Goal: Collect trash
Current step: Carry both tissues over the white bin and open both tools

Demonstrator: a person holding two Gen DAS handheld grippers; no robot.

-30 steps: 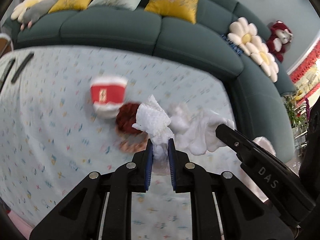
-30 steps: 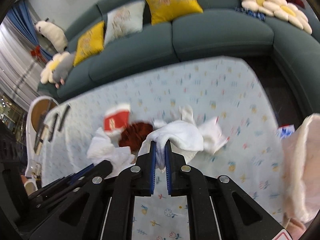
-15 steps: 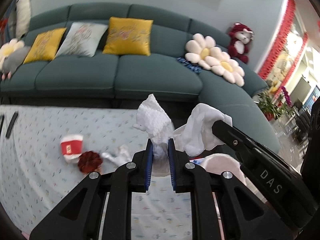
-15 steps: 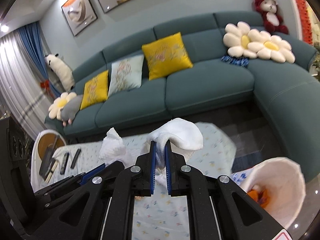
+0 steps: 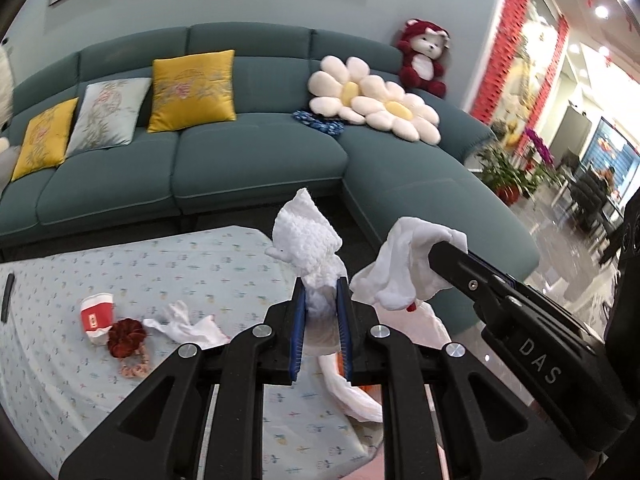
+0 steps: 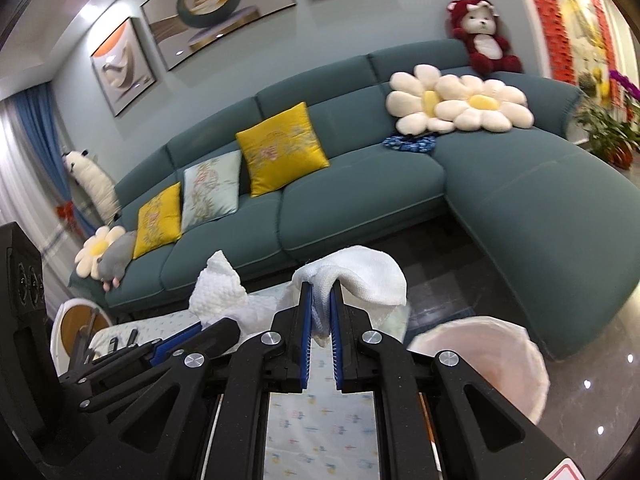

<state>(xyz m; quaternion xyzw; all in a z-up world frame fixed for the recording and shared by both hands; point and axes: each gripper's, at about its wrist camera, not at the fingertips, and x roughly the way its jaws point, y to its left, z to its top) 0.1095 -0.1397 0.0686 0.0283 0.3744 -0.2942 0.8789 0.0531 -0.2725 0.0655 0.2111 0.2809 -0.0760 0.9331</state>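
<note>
My left gripper [image 5: 321, 288] is shut on a crumpled white tissue [image 5: 305, 236], held up in the air past the table's right end. My right gripper [image 6: 320, 292] is shut on a second white tissue [image 6: 360, 276]; it shows in the left wrist view [image 5: 404, 264] just right of the first. A white-lined trash bin [image 6: 486, 356] stands on the floor below and right of the right gripper. On the table [image 5: 120, 380] lie another white tissue [image 5: 184, 322], a red paper cup [image 5: 96, 316] on its side and a dark red scrunchie-like item [image 5: 126, 334].
A teal corner sofa [image 5: 248, 160] with yellow and flower cushions runs behind the table and round to the right. Remote controls [image 5: 7, 296] lie at the table's left end. A round white side table [image 6: 76, 320] stands at the left. Glossy floor lies to the right.
Both grippers have lifted their tissues off the table and swung up and to the right, towards the bin. The table items now lie far left and lower.
</note>
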